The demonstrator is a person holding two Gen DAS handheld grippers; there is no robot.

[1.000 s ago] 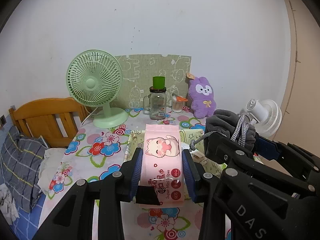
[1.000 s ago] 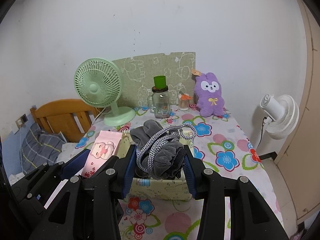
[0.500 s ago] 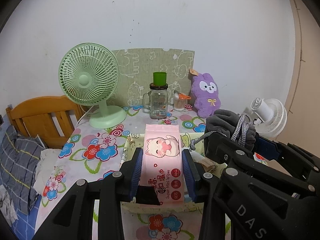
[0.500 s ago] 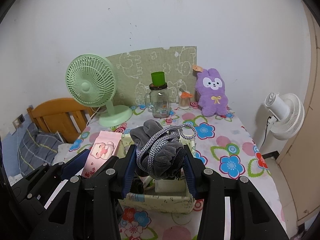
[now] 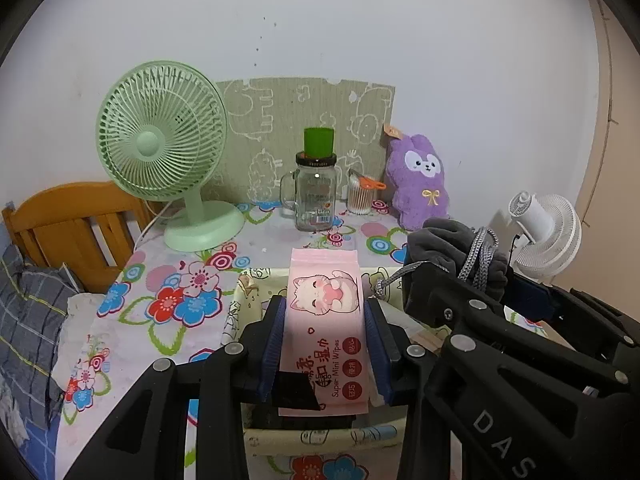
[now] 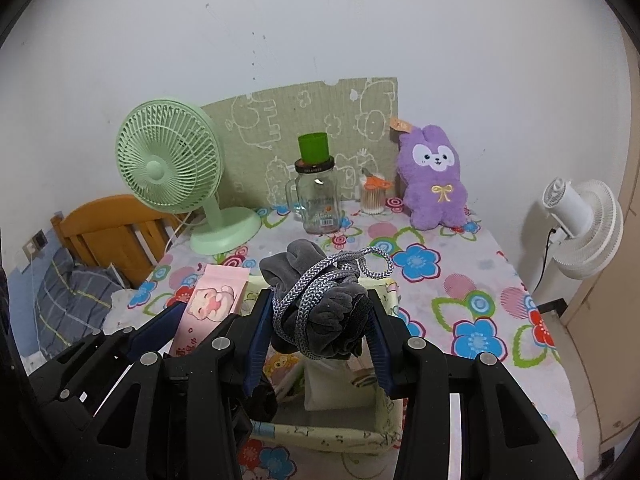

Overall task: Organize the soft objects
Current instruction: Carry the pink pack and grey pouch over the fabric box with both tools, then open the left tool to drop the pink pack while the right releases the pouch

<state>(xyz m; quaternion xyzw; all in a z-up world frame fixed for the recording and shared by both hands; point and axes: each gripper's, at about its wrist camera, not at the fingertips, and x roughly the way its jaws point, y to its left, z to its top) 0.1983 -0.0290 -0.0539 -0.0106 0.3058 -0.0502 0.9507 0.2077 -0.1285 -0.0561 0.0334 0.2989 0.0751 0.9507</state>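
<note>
Wipes first: a pink wet-wipes pack (image 5: 326, 320) with a cartoon cat sits clamped between the blue-padded jaws of the left gripper (image 5: 325, 334), held above a pale fabric storage basket (image 5: 244, 300) on the table. The pack lies lengthwise along the fingers, its far end jutting past the fingertips over the basket's back rim.

Right gripper (image 6: 318, 330) just beside it, jaws closed on a grey velvet pouch (image 6: 340, 320) wound with a grey-white braided cord (image 6: 312, 292). A loop of the cord droops off the far side. The bundle hangs over the basket's open top. From the right wrist view the basket's inside shows a cream-coloured flat item (image 6: 340, 388) and a dark object at the left corner; what they are I cannot tell.

Table wears a floral cloth (image 6: 460, 292), bright flowers in red, blue and pink. Along the back, left to right: a green desk fan (image 5: 160, 136), a glass jar mug (image 5: 316, 196) with a green cup (image 5: 319, 142) perched on its lid, a small clear holder of cotton swabs (image 5: 360, 200), and a purple plush rabbit (image 6: 436, 180) sitting upright near the wall. A green patterned board (image 6: 312, 120) leans behind them.

Off the table's right edge, a white fan (image 6: 588, 228). To the left, a wooden bed frame (image 5: 72, 224) and plaid bedding (image 5: 28, 320).
</note>
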